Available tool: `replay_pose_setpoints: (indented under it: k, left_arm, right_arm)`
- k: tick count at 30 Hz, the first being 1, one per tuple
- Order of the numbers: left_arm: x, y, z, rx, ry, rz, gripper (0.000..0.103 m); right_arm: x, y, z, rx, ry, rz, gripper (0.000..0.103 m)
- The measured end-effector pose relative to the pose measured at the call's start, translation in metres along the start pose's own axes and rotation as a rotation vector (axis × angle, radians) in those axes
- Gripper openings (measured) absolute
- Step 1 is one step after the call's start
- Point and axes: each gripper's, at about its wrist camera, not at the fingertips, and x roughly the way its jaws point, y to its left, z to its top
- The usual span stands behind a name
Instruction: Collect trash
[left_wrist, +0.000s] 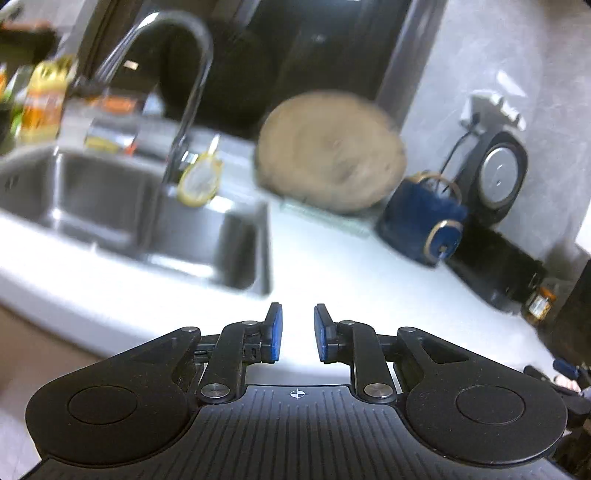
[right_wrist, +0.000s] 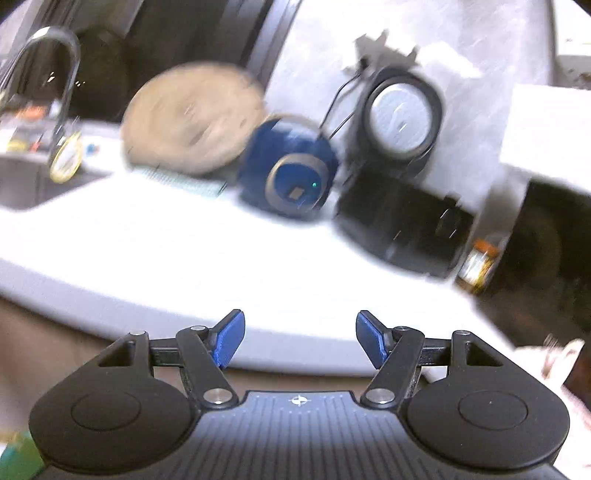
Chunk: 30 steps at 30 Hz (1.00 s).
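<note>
My left gripper (left_wrist: 298, 319) is open with a narrow gap between its blue pads and holds nothing; it hovers over the white countertop (left_wrist: 332, 266) just right of the sink (left_wrist: 110, 206). My right gripper (right_wrist: 300, 332) is open wide and empty, at the front edge of the countertop (right_wrist: 166, 251). Both views are blurred. No piece of trash is clearly recognisable. A small orange-capped jar (left_wrist: 540, 303) stands at the far right, also in the right wrist view (right_wrist: 478, 264).
A curved tap (left_wrist: 184, 74) rises over the sink. A round wooden board (left_wrist: 328, 151) leans at the back. A blue appliance (left_wrist: 424, 218) and a black device with a silver disc (left_wrist: 498, 177) stand to the right. Bottles (left_wrist: 44, 103) stand far left.
</note>
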Motion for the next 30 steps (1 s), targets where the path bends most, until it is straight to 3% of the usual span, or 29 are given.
replay_pose_setpoints:
  k: [3,6,8,10,14,18,21,24,30]
  left_arm:
    - [-0.003,-0.038,0.013,0.019,-0.035,-0.019,0.021]
    - [-0.002,-0.083,0.015,0.070,-0.029,-0.045,0.021]
    - [-0.002,-0.096,0.005,0.053,-0.016,-0.079,0.021]
    - [-0.005,-0.115,-0.004,0.066,0.011,-0.092,0.021]
    - [-0.004,-0.134,-0.029,0.139,0.038,-0.087,0.018]
    - [-0.006,-0.146,-0.041,0.150,0.029,-0.098,0.018]
    - [-0.006,-0.162,-0.048,0.215,0.030,-0.038,0.018]
    - [-0.008,-0.171,-0.055,0.239,0.036,0.012,0.018]
    - [-0.014,-0.175,-0.058,0.246,0.039,-0.002,0.018]
  right_arm:
    - [-0.002,-0.020,0.034,0.067,-0.030,0.022,0.068]
    - [-0.014,-0.031,0.060,0.164,-0.022,0.133,0.071]
    - [-0.017,-0.031,0.073,0.205,-0.002,0.185,0.072]
    - [-0.026,-0.023,0.080,0.215,0.030,0.221,0.072]
    - [-0.037,-0.016,0.076,0.242,0.051,0.392,0.074]
    - [-0.034,-0.001,0.067,0.221,0.080,0.424,0.074]
    - [-0.036,0.001,0.065,0.241,0.097,0.481,0.074]
    - [-0.047,0.003,0.065,0.216,0.059,0.470,0.074]
    - [-0.057,0.002,0.064,0.200,0.040,0.456,0.074]
